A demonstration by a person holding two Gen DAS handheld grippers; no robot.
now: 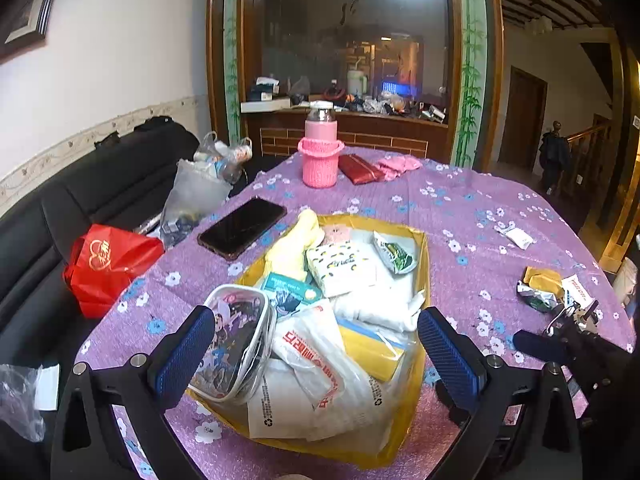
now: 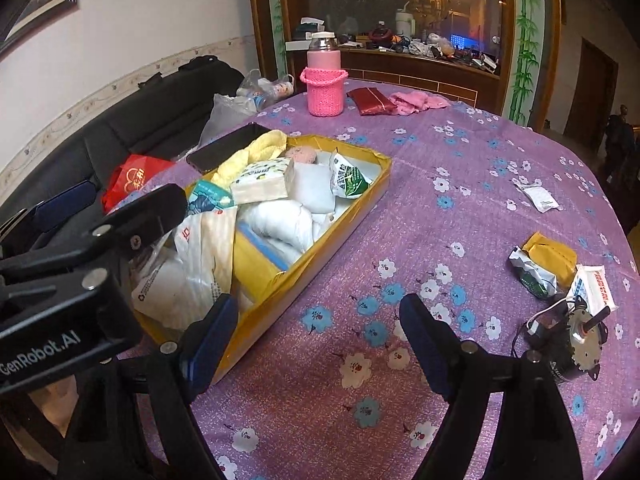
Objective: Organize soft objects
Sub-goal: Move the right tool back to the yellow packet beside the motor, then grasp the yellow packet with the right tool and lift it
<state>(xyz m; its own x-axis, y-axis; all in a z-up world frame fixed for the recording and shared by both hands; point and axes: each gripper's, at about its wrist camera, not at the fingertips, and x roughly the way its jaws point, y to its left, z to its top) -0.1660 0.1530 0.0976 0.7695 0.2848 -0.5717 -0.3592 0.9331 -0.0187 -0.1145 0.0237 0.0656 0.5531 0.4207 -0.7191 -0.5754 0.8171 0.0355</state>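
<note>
A yellow cardboard box [image 1: 425,256] [image 2: 320,256] on the purple flowered tablecloth is heaped with soft items: white plastic packets [image 1: 320,372], a clear zip pouch [image 1: 236,340], a tissue pack [image 1: 340,268] and a yellow cloth [image 1: 292,248]. My left gripper [image 1: 316,356] [image 2: 116,208] hangs open over the box's near end, its left pad beside the clear pouch and nothing pinched. My right gripper [image 2: 318,340] stands open over bare tablecloth just right of the box. A yellow packet [image 2: 552,256], a green-white sachet [image 2: 532,276] and a white-red packet [image 2: 596,284] lie loose at the right.
A small motor [image 2: 572,340] sits by the right finger. At the far side stand a pink bottle in a knitted sleeve [image 2: 324,80], a red wallet [image 2: 370,100] and a pink cloth [image 2: 416,102]. A phone [image 1: 242,226] lies left of the box; a sofa with bags beyond.
</note>
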